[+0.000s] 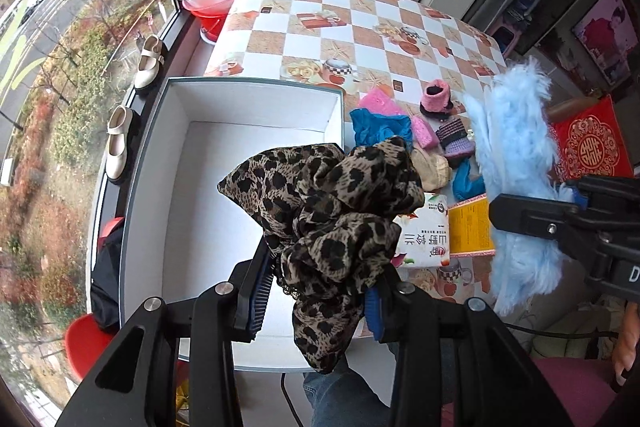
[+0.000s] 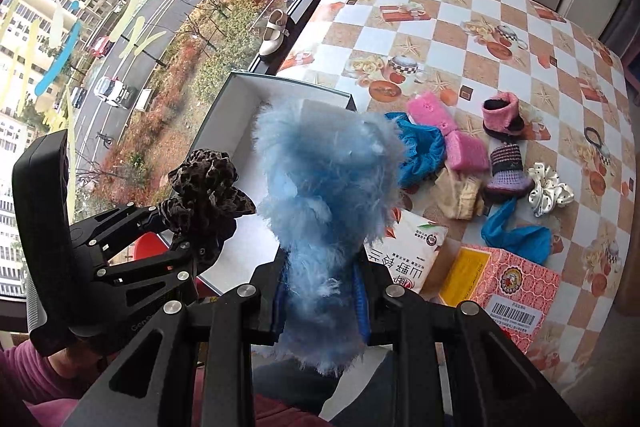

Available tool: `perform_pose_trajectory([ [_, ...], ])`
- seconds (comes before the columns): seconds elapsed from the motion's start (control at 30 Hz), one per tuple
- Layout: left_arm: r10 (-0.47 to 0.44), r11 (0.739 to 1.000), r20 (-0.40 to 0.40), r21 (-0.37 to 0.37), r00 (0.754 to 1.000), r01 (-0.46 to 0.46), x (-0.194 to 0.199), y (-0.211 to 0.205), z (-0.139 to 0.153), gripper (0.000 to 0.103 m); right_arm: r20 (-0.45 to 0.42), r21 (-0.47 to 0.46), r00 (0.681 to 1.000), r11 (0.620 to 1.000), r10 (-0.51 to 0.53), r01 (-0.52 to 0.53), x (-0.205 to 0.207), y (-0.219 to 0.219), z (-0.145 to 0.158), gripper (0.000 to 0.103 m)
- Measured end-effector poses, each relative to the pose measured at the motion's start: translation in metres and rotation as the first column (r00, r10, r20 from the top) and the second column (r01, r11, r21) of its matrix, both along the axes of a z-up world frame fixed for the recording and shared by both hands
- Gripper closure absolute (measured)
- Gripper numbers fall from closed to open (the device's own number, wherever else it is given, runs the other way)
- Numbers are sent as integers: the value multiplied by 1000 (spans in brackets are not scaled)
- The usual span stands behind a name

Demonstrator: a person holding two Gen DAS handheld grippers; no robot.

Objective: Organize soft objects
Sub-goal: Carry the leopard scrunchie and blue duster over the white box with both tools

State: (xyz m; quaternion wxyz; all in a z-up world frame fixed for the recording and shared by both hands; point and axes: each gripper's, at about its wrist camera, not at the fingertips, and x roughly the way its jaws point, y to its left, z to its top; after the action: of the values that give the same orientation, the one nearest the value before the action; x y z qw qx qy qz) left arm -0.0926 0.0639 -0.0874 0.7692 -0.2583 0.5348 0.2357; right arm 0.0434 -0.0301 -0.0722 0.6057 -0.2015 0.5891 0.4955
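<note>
Leopard-print chiffon scrunchie (image 1: pixel 332 227) — bunched, brown and black — sits clenched in the jaws of the left gripper (image 1: pixel 316 303), hanging just above the right-hand wall of the open white cardboard box (image 1: pixel 256 99). The box's empty floor lies directly below and to the left of it in the left wrist view, so the coming move looks like a short shift inward and a let-go; part of the fabric dangles past the near edge of the box, so it may need carrying further in.

Beside it, the fluffy pale-blue fur scrunchie (image 2: pixel 324 203) is gripped by the right gripper (image 2: pixel 320 303), jaws closed tight on its lower end, its long axis standing up from the jaws. It hangs near the box's near right corner, with the left gripper closer to the box interior — I judge the left should release first.

Both grippers point steeply down, well clear of one another.

Outward on the chequered oilcloth surface (image 2: pixel 500 39), to the right of the box, more soft items wait: a blue mesh cloth (image 2: pixel 424 151), pink knitted pieces (image 2: pixel 464 147), two small knitted booties (image 2: pixel 504 163), a cream satin scrunchie (image 2: pixel 550 187). A tissue packet (image 2: pixel 404 255) and a red printed carton (image 2: pixel 516 287) lie along the near edge.
</note>
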Motion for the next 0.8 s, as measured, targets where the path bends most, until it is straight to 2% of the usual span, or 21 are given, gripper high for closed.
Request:
perform_pose_trajectory([
  [0.37, 111, 994, -17, 15, 994, -111, -21, 21, -8, 61, 9, 6, 997, 997, 73, -73, -16, 29, -1, 76],
  [0.8, 259, 966, -69, 7, 963, -259, -59, 41, -33, 60, -3, -34, 978, 977, 208, -208, -45, 64, -12, 76],
])
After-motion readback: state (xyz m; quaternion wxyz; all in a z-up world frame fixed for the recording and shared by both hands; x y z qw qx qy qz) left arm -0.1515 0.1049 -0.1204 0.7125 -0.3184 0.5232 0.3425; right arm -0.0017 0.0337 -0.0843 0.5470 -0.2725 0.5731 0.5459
